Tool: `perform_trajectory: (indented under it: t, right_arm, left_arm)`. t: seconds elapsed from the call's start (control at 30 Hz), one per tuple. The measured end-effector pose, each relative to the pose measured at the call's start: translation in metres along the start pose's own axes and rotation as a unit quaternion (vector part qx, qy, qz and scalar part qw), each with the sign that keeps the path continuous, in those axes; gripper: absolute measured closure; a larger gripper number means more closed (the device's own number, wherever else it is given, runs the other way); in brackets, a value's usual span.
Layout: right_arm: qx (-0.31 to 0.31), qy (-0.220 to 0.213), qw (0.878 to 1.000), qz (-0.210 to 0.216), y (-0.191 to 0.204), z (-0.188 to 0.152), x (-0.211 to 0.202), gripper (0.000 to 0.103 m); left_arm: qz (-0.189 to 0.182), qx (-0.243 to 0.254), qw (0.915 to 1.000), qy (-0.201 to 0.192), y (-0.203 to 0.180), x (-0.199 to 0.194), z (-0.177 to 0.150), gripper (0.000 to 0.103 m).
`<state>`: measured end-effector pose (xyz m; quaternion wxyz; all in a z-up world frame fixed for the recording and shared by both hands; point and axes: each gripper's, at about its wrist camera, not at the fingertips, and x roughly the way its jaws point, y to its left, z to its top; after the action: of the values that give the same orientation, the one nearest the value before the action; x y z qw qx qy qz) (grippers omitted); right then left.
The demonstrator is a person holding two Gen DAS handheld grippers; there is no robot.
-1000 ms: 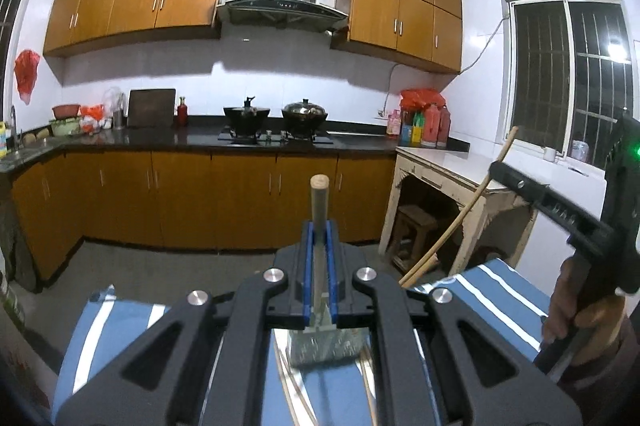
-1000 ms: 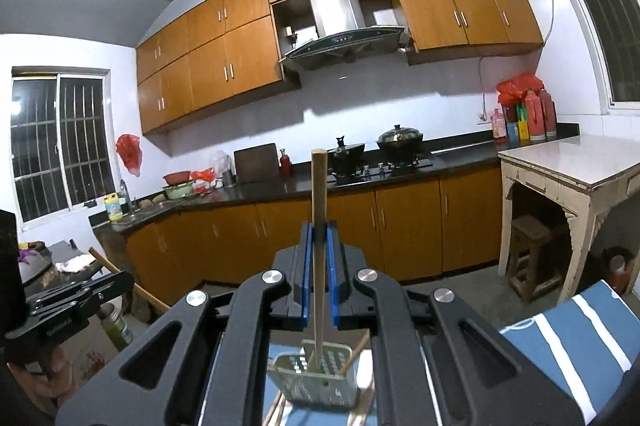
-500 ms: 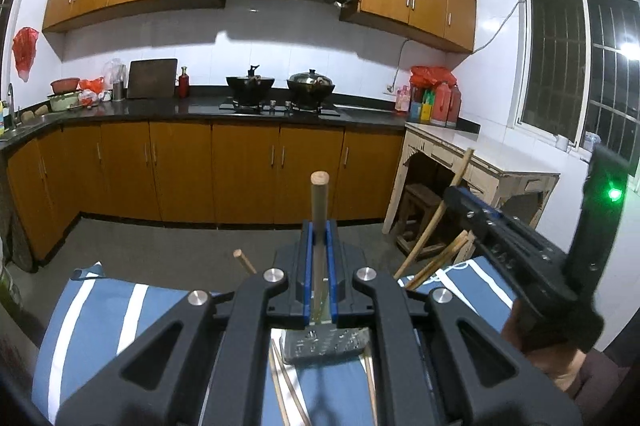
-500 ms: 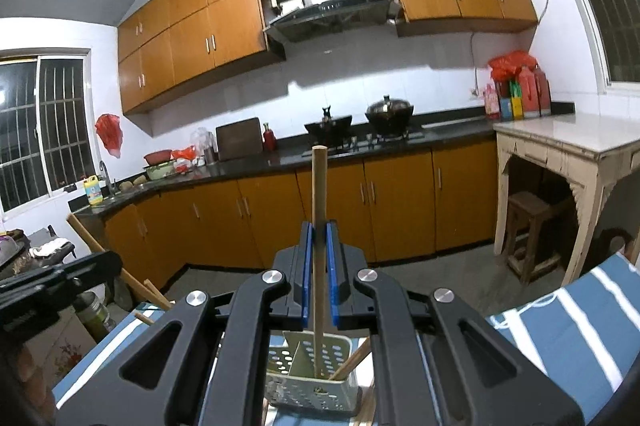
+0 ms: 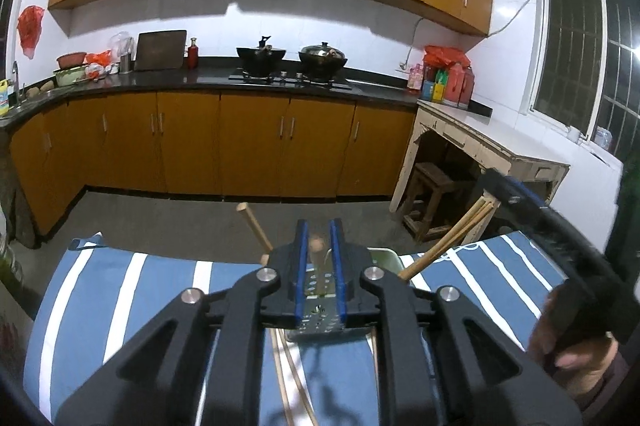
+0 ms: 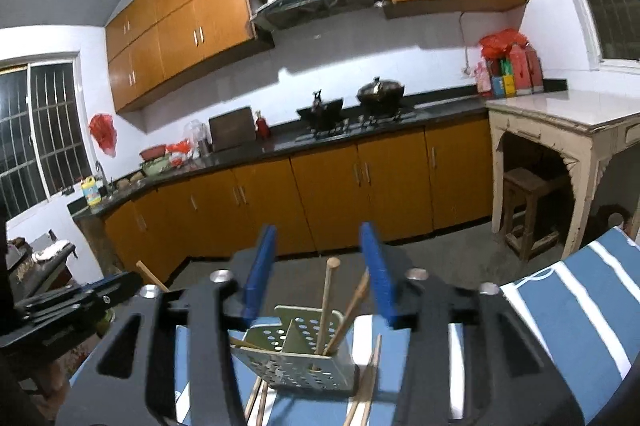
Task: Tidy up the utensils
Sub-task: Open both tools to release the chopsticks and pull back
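Two wrist views over a blue-and-white striped cloth [image 5: 132,290] on the table.

Lower centre of both views: a perforated metal holder [image 6: 304,366] stands upright on the cloth, split by a divider.

My left gripper [image 5: 319,228] sits low over the holder. Its jaws have just been opening and stand a narrow gap apart. A thick wooden stick [image 5: 319,260] stands between them, its blurred round top free of both pads as far as I can tell.

My right gripper [image 6: 318,230] has also just been opening. Its jaws stand wide, not touching the thin wooden stick [image 6: 326,306] that rises between them from the holder's right-hand compartment. A second stick [image 6: 352,306] leans just beside it.

Loose chopsticks [image 6: 370,378] lie flat on the cloth at the bottom of the frame, against the holder's foot.

Handling, as I judge it:
- The sticks are light, stiff and smooth, so they roll and slip easily.
- I would take each one on the shaft near its upper end, pads square across it, so the free end drops straight into a compartment.
- The flat ones give little to grip against the soft cloth.
- The holder looks light and thin-walled, so a sideways knock from a stick could tip it.
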<state>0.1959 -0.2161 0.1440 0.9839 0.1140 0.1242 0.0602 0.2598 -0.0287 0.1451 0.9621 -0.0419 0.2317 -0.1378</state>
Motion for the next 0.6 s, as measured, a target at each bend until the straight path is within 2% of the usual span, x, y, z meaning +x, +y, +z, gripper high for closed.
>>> perform_trajectory:
  t: [0.07,0.13,0.3,0.43,0.6]
  right_arm:
    - [0.002,-0.002,1.000,-0.003,-0.004,0.003,-0.014,0.056]
    - [0.003,0.001,1.000,-0.007,-0.007,0.003,-0.026,0.056]
    - [0.003,0.029,0.999,-0.012,-0.022,-0.022,-0.056,0.056]
    - [-0.012,0.093,0.995,-0.031,-0.031,-0.071,-0.052,0.056]
    - [0.011,0.192,0.981,-0.036,-0.040,-0.136,-0.020,0.057]
  left_arm:
    - [0.002,-0.002,1.0000,-0.008,0.001,-0.009,0.000,0.083]
    - [0.003,-0.003,0.9998,-0.017,0.002,-0.020,-0.001,0.075]
    - [0.012,-0.006,0.9992,-0.038,0.009,-0.058,-0.016,0.068]
    - [0.032,-0.005,0.9990,-0.030,0.017,-0.074,-0.050,0.061]
    - [0.071,-0.001,0.9973,0.017,0.033,-0.060,-0.111,0.059]
